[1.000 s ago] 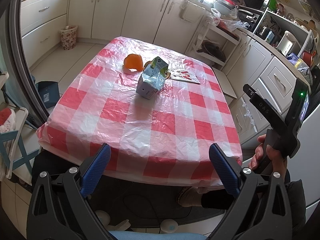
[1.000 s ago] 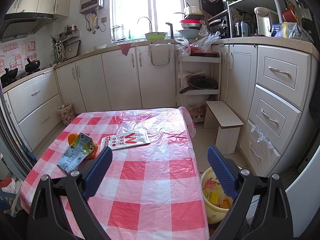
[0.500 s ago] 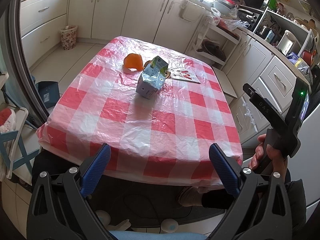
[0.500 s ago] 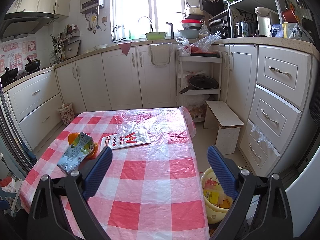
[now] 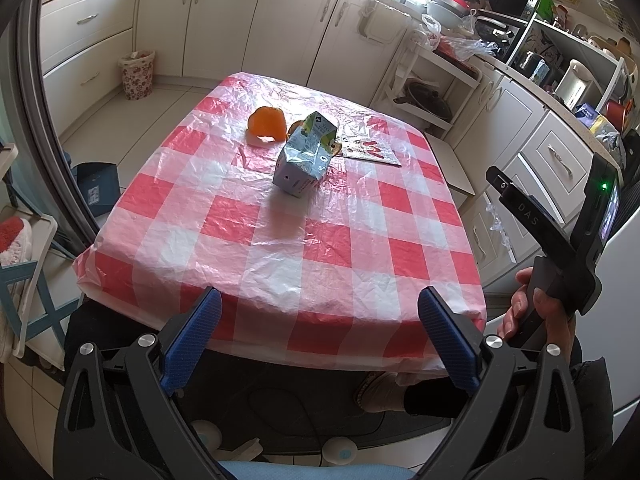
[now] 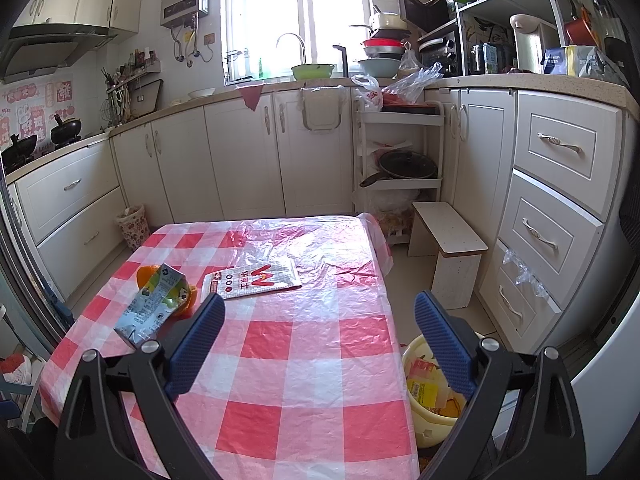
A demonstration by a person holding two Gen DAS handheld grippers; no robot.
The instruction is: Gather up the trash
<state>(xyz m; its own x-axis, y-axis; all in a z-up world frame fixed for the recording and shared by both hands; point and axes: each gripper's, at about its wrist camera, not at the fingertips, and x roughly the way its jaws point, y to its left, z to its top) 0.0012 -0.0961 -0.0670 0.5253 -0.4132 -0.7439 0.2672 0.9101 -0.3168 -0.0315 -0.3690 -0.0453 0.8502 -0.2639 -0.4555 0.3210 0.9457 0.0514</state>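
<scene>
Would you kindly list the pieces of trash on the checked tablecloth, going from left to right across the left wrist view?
Orange peel → crushed carton → flat printed packet. A small orange scrap tucked behind the carton is left out, as its place in the order is unclear.

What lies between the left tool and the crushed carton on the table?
Only bare checked tablecloth. In the left wrist view, nothing sits between the open left tool and the crushed carton.
</scene>
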